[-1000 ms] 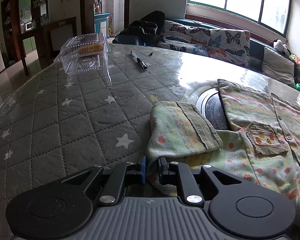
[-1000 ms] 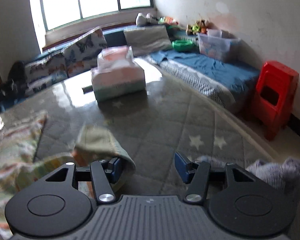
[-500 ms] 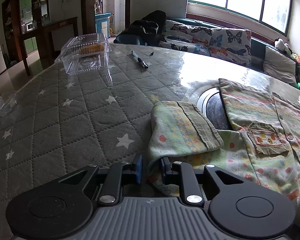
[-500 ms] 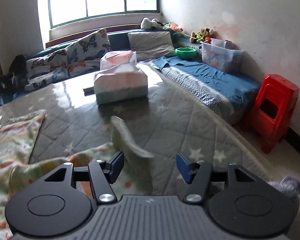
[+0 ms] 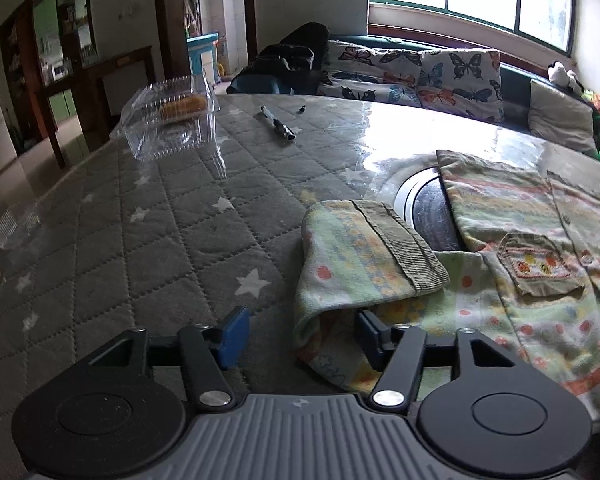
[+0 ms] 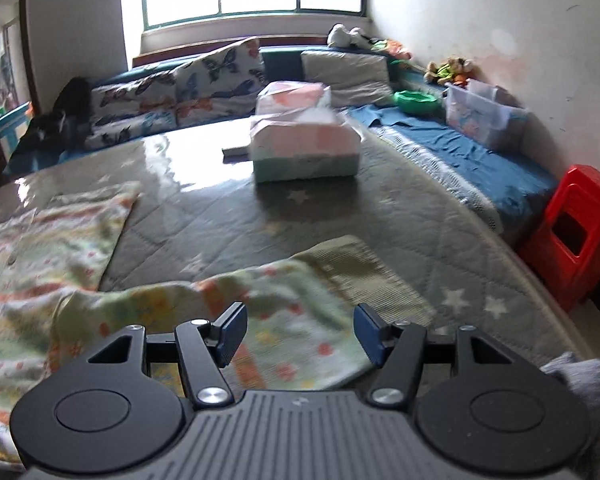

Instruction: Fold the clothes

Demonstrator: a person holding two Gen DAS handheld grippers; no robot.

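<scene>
A pale green patterned shirt [image 5: 540,280] with a chest pocket lies spread on the quilted grey table cover [image 5: 140,240]. Its left sleeve [image 5: 364,256], with a ribbed olive cuff, is folded back onto the shirt. My left gripper [image 5: 300,330] is open, and the sleeve's fold lies between its blue fingers without being held. In the right wrist view the other sleeve [image 6: 300,300] lies flat on the cover, cuff pointing away. My right gripper [image 6: 298,332] is open just above that sleeve, holding nothing.
A clear plastic food box [image 5: 172,120] and a pen [image 5: 278,124] lie at the far left of the table. A tissue pack [image 6: 304,148] stands at the far right side. A sofa with butterfly cushions [image 5: 420,72] runs behind. A red stool [image 6: 576,236] stands off the right edge.
My left gripper has opened and let go of the folded sleeve. The right sleeve, which was falling, has come to rest flat below my open right gripper.
</scene>
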